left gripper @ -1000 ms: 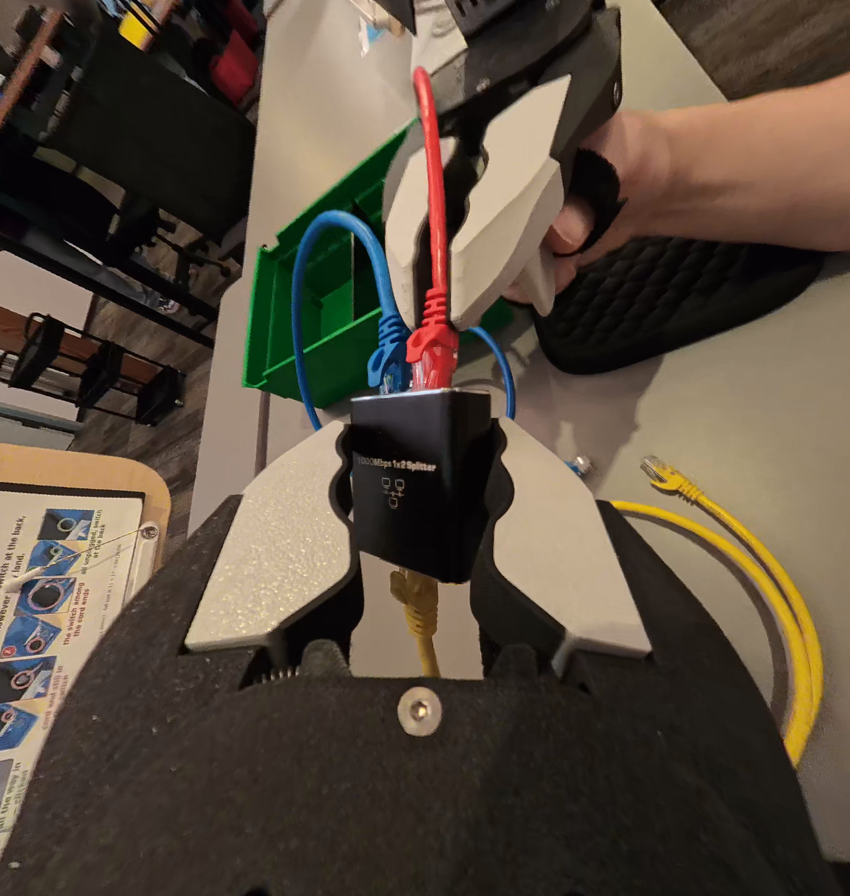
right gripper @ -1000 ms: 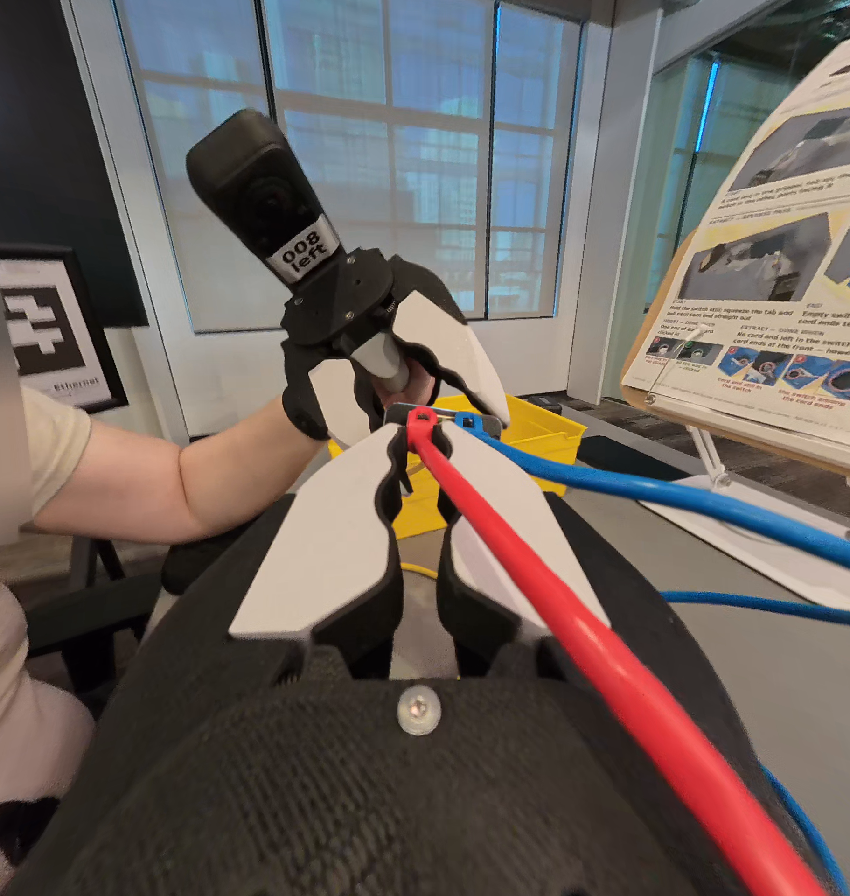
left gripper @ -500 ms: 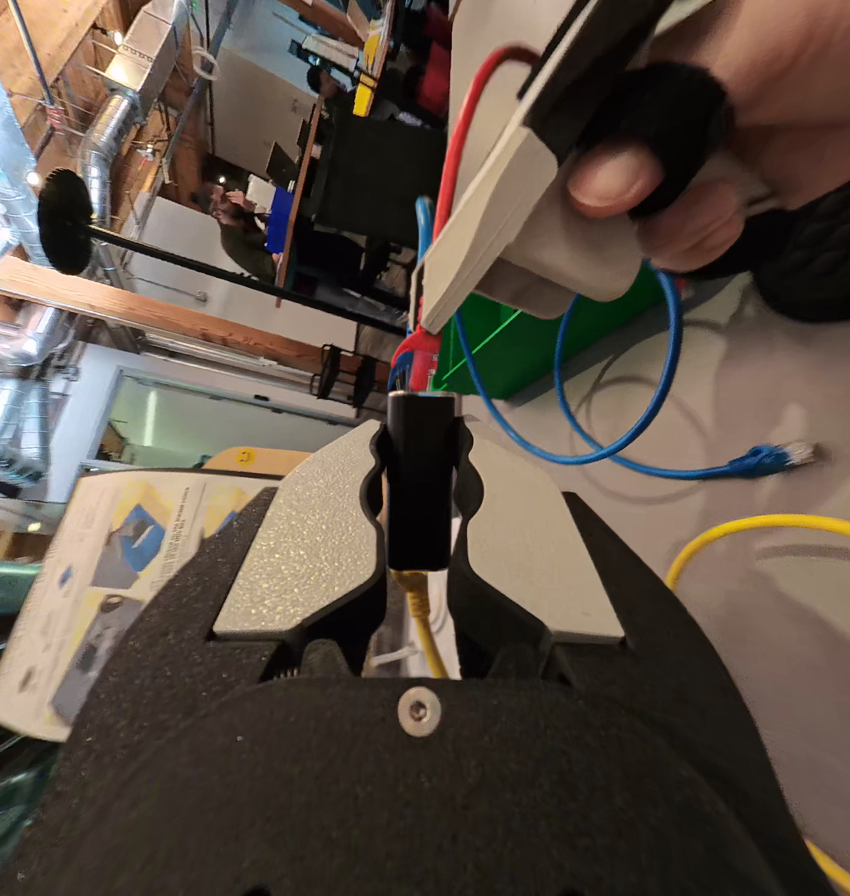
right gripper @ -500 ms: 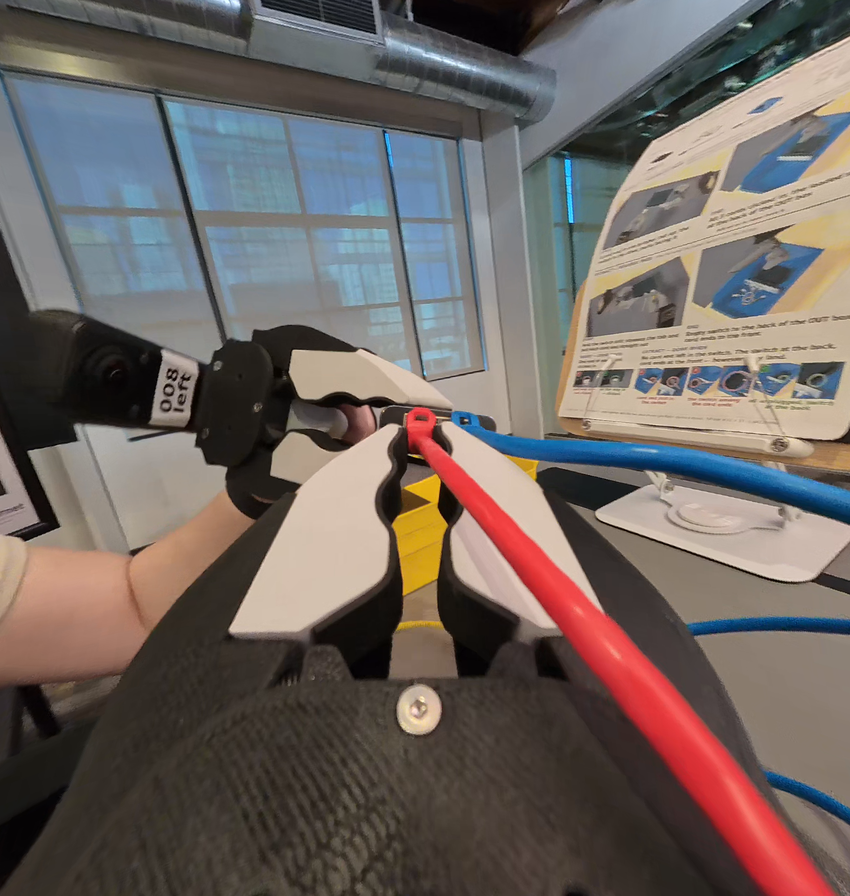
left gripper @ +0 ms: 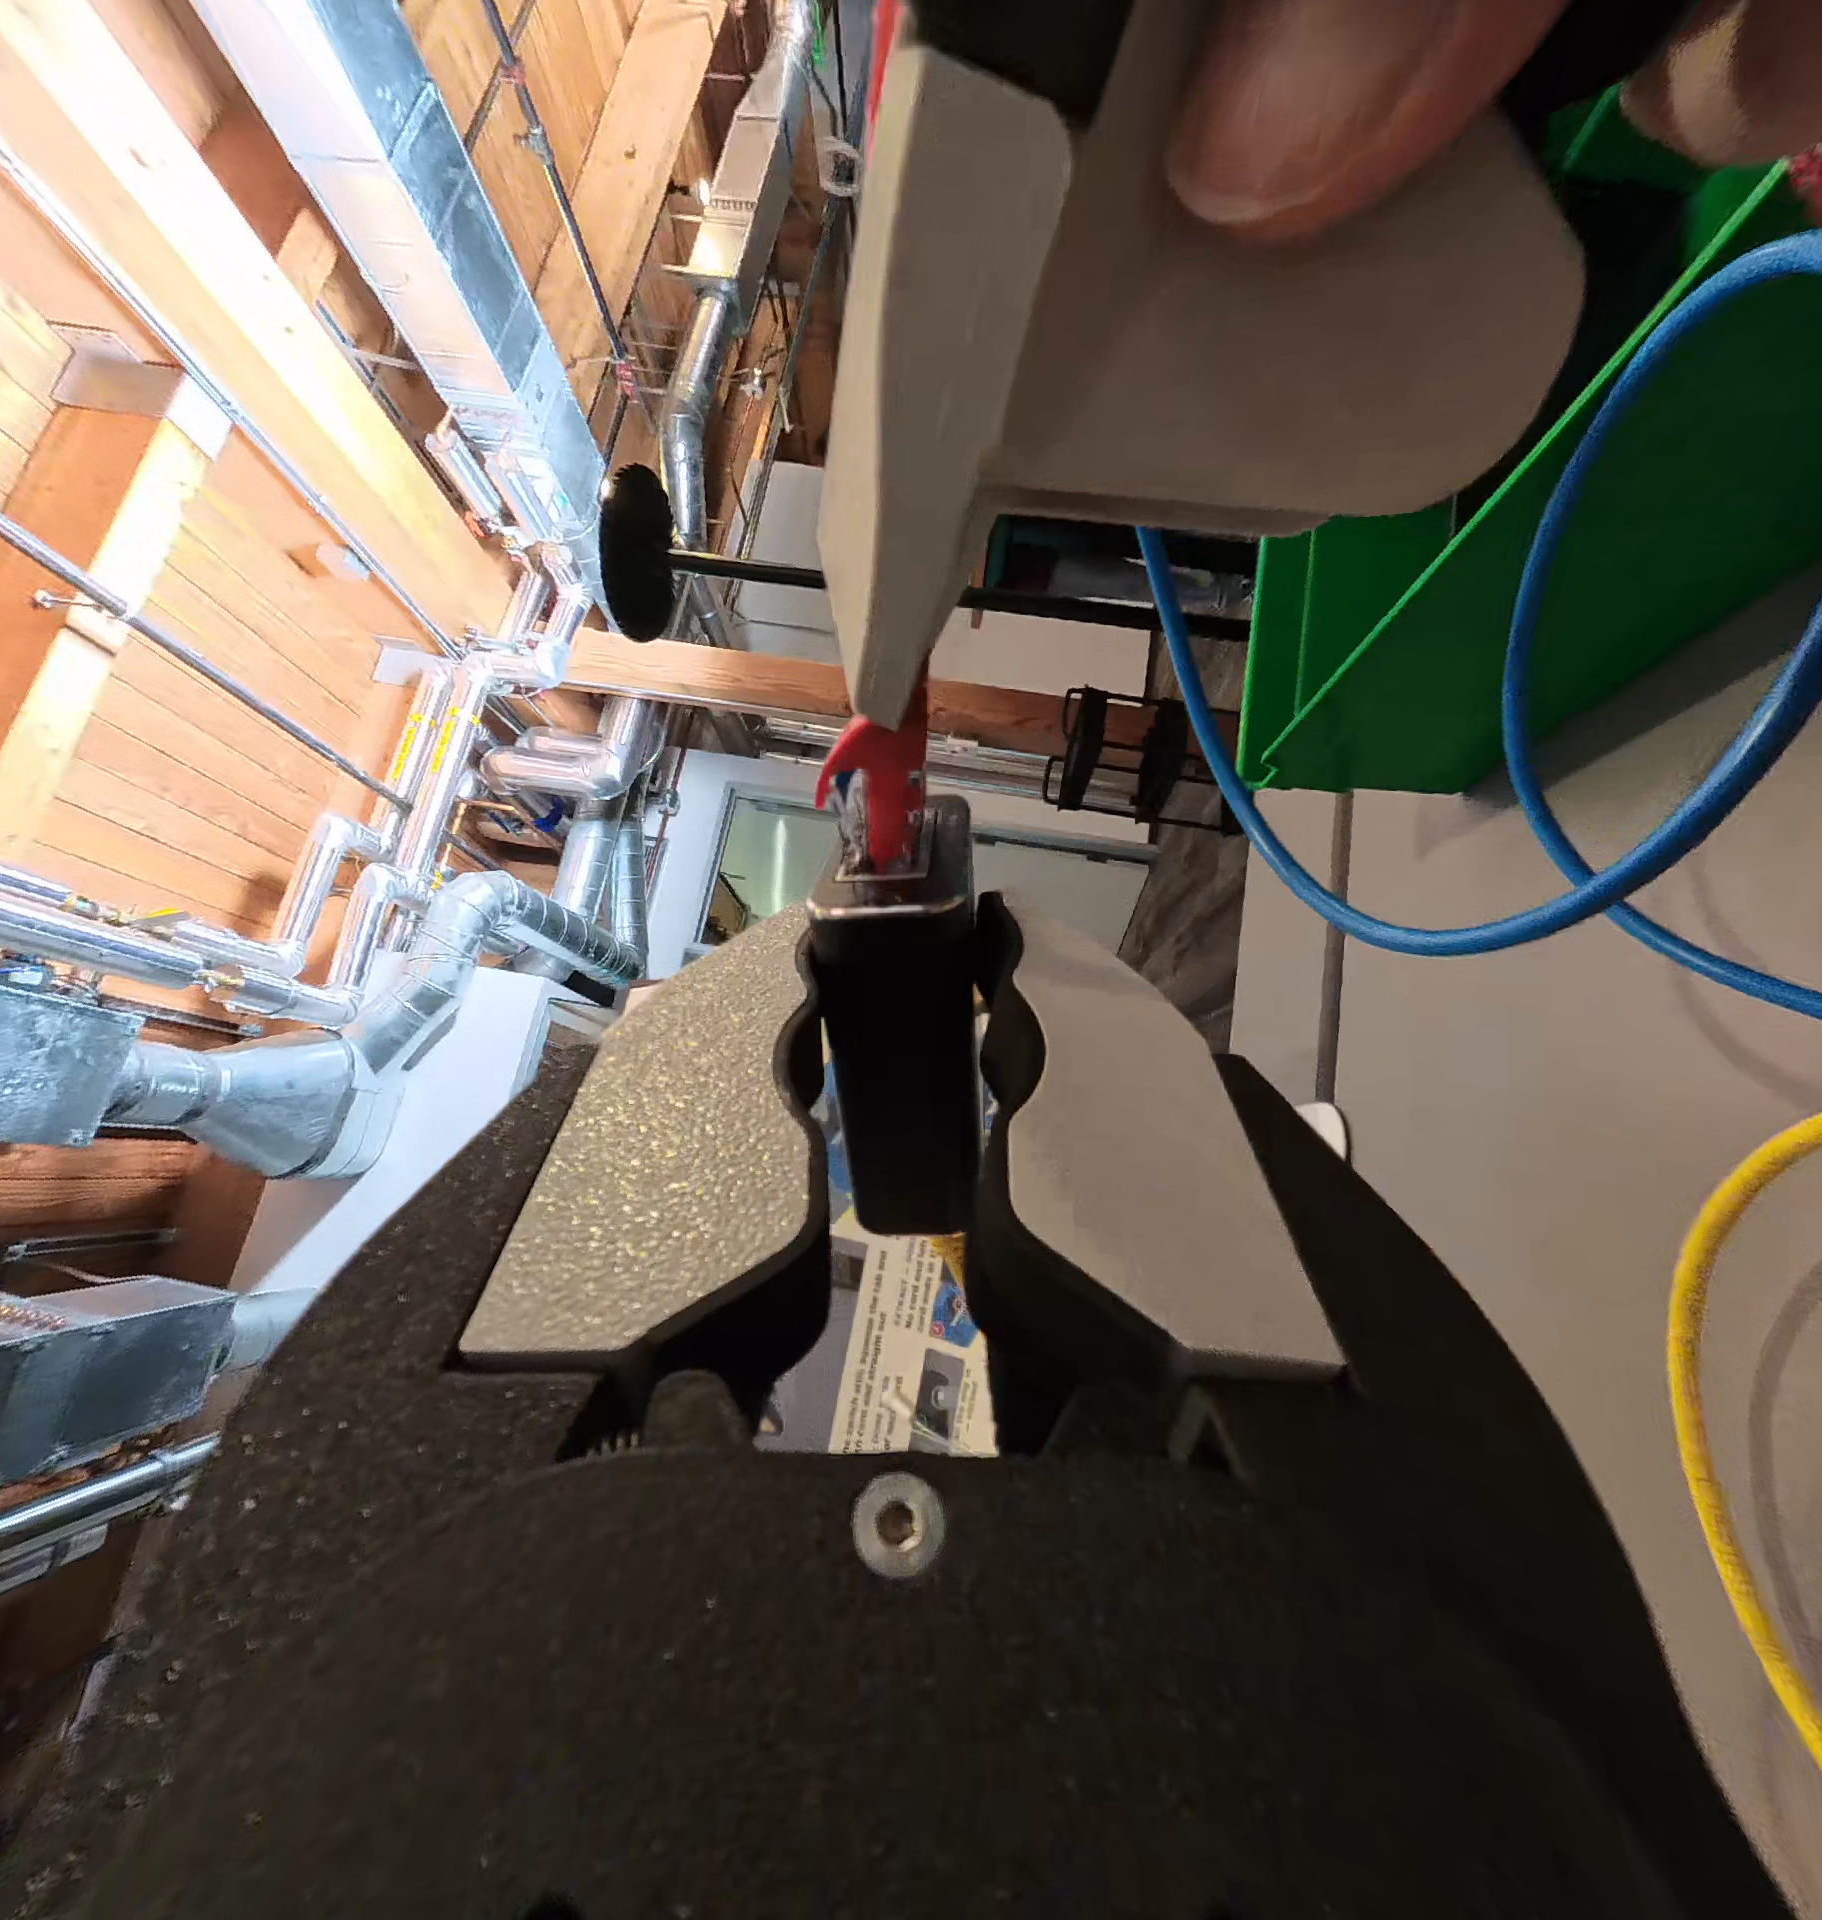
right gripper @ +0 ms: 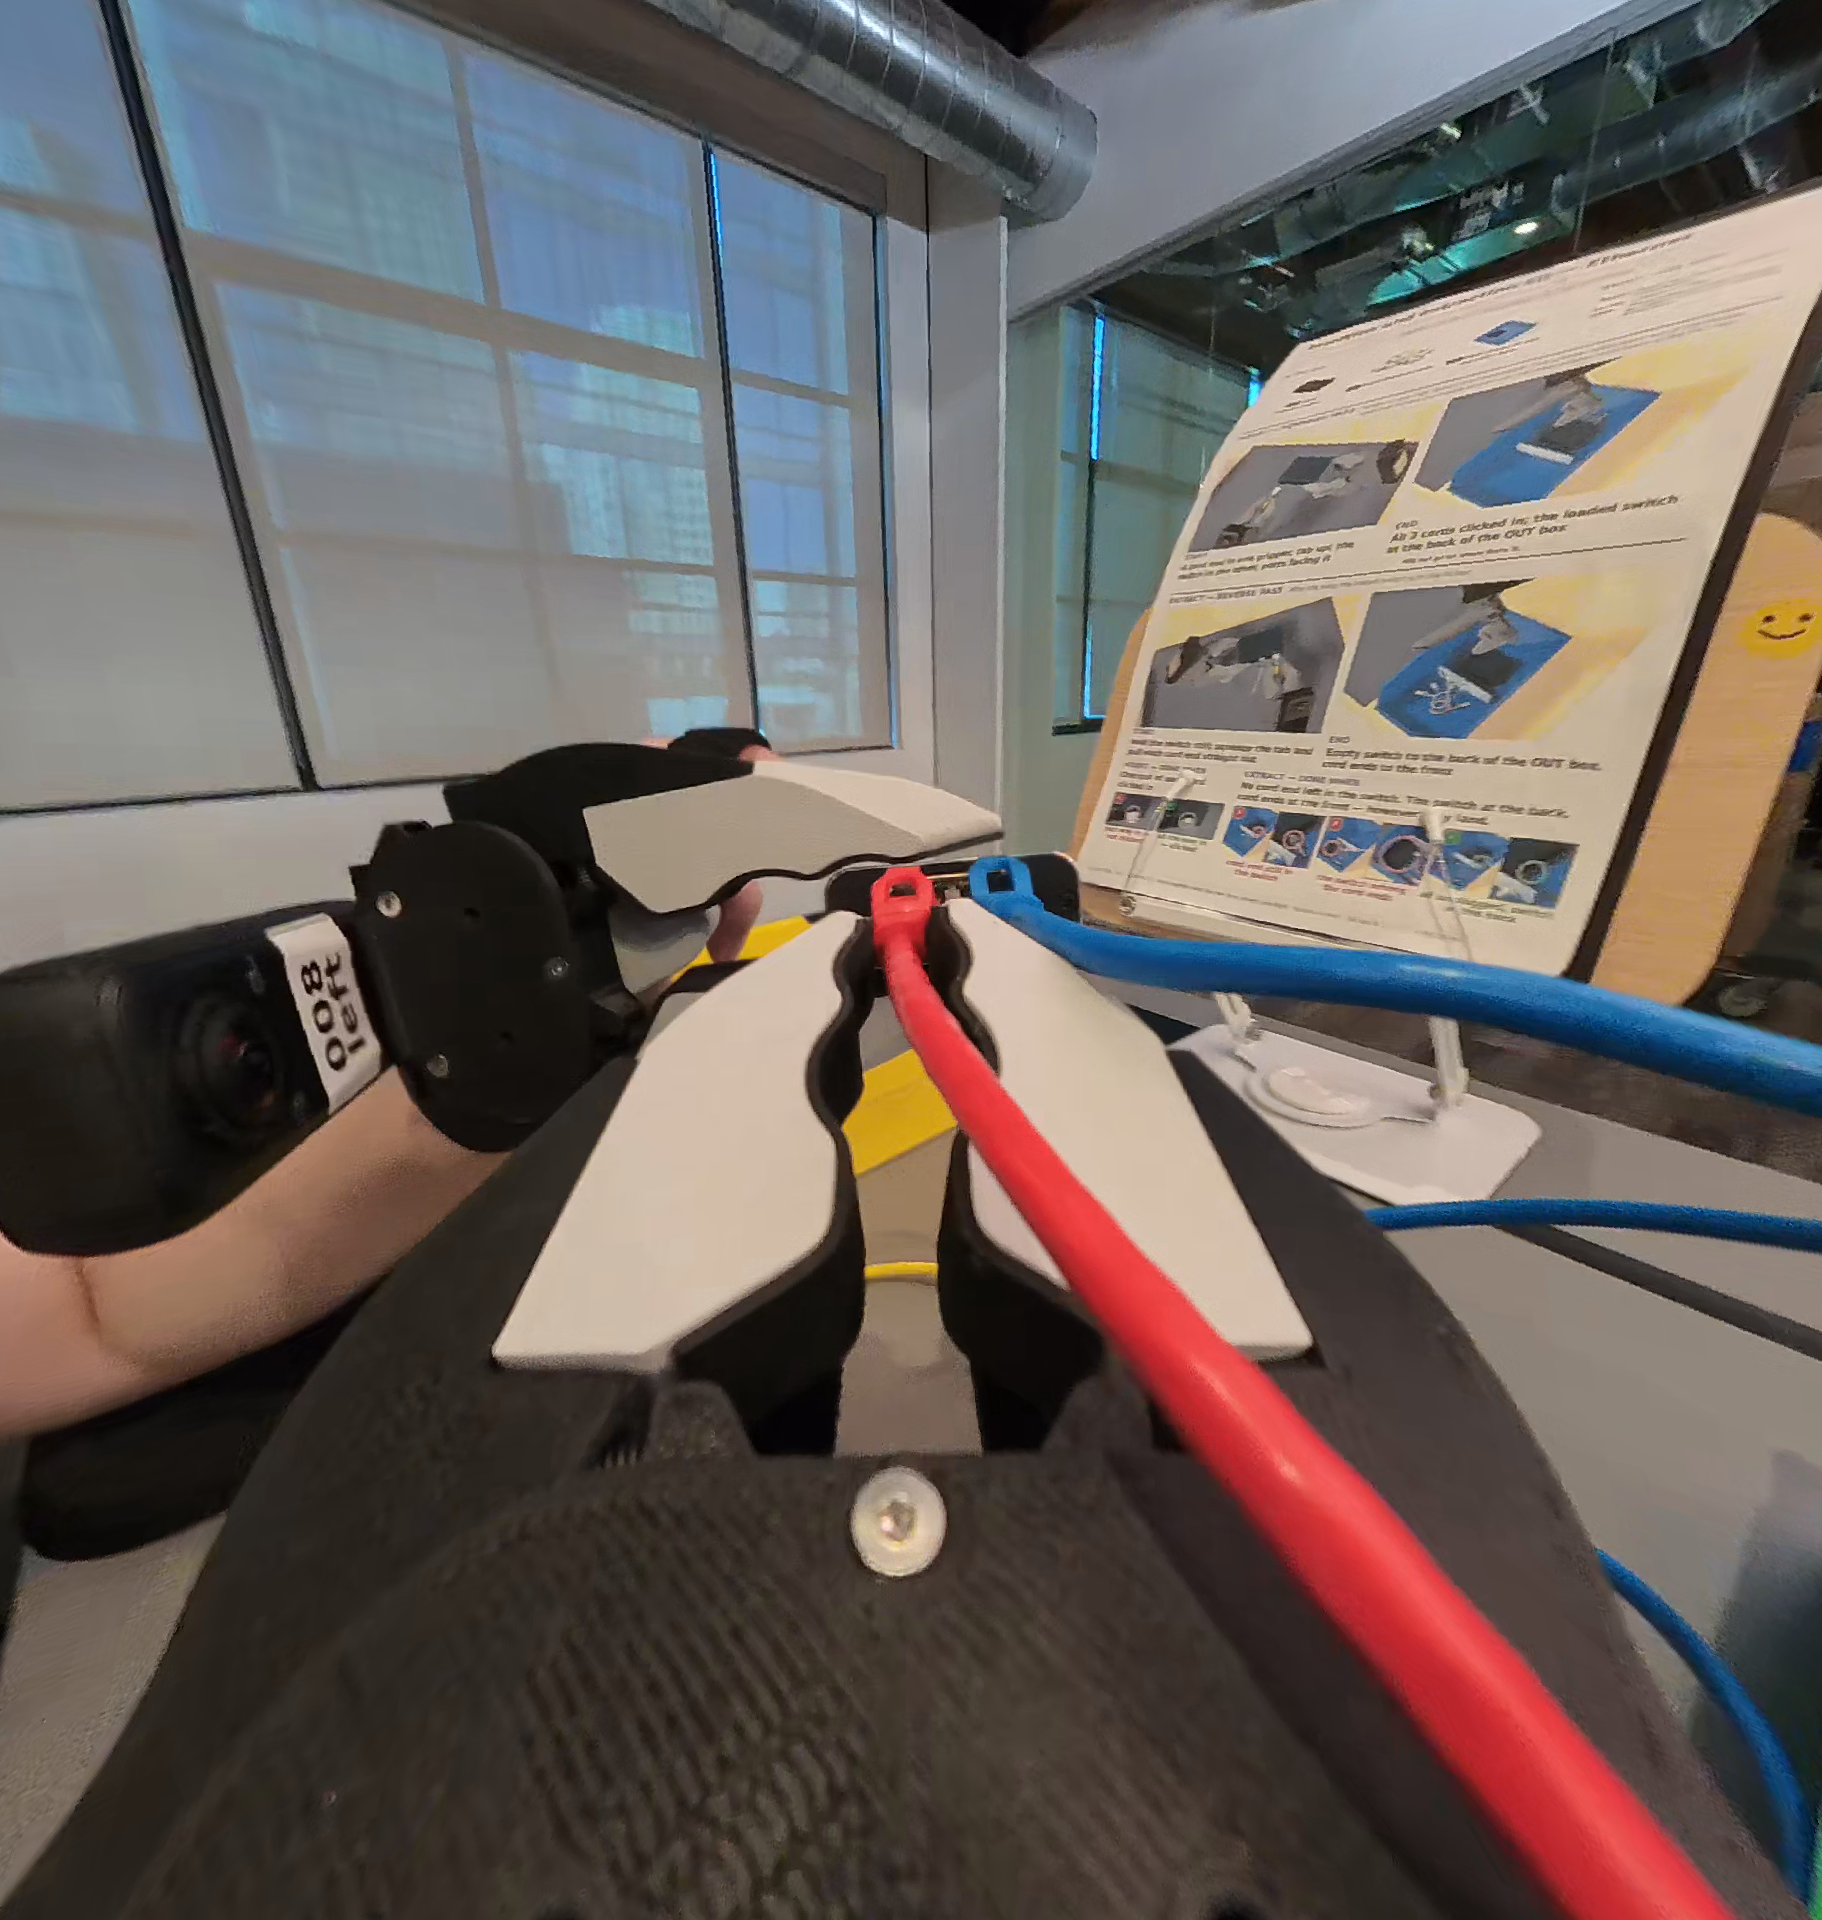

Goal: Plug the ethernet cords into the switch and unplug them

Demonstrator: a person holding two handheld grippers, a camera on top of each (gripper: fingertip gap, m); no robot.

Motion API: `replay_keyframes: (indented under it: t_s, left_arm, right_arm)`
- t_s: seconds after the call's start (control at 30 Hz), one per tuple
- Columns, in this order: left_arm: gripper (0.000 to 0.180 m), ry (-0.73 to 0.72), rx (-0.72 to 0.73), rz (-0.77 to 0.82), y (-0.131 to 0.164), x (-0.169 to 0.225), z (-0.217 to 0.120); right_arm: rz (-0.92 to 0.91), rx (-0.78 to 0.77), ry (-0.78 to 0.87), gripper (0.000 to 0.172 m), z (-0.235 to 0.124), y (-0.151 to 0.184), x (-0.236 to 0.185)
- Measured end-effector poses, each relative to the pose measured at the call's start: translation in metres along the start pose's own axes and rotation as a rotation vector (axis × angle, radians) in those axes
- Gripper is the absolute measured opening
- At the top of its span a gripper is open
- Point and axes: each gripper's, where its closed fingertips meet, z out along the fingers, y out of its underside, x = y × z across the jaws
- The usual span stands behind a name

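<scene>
Black switch (left gripper: 891, 1049), a small box, sits clamped edge-on between the pads of the left tool (left gripper: 894, 935), held up off the grey desk (left gripper: 1509, 1143). Its red ethernet plug (right gripper: 899, 896) is pinched in the nearly closed right tool (right gripper: 902, 935), the red cord (right gripper: 1250, 1382) trailing back. A blue cord (right gripper: 1406, 987) sits plugged in just beside it. A yellow cord (left gripper: 1707, 1403) and green bin (left gripper: 1426, 623) lie on the desk.
</scene>
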Motion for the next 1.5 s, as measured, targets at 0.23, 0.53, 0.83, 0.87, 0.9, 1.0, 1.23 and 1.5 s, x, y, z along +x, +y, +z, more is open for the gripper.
replay_keyframes:
  t_s: [0.23, 0.53, 0.83, 0.87, 0.9, 1.0, 1.23, 1.5]
  left_arm:
    - [0.024, -0.008, 0.041, 0.021, -0.007, -0.010, -0.008]
    - [0.023, 0.004, 0.067, 0.087, -0.024, -0.009, -0.015]
    - [0.023, -0.011, 0.074, 0.094, -0.034, -0.009, -0.020]
    - [0.023, -0.011, 0.072, 0.092, -0.034, -0.009, -0.021]
    - [0.023, -0.014, 0.072, 0.091, -0.035, -0.010, -0.022]
    - [0.023, -0.024, 0.070, 0.088, -0.036, -0.015, -0.024]
    - [0.022, -0.019, 0.060, 0.072, -0.034, -0.017, -0.025]
    - [0.022, -0.025, 0.053, 0.067, -0.034, -0.019, -0.025]
  right_arm:
    - [-0.016, -0.058, -0.025, 0.011, -0.004, -0.005, -0.011]
    - [0.062, -0.169, -0.039, 0.011, -0.018, -0.007, -0.017]
    - [0.049, -0.198, -0.024, 0.011, -0.023, -0.010, -0.022]
    - [0.045, -0.206, -0.026, 0.011, -0.023, -0.010, -0.023]
    - [0.043, -0.204, -0.032, 0.011, -0.023, -0.011, -0.024]
    - [0.032, -0.201, -0.036, 0.011, -0.021, -0.014, -0.027]
    - [0.010, -0.213, -0.041, 0.011, -0.018, -0.016, -0.029]
    - [0.000, -0.215, -0.044, 0.012, -0.016, -0.016, -0.031]
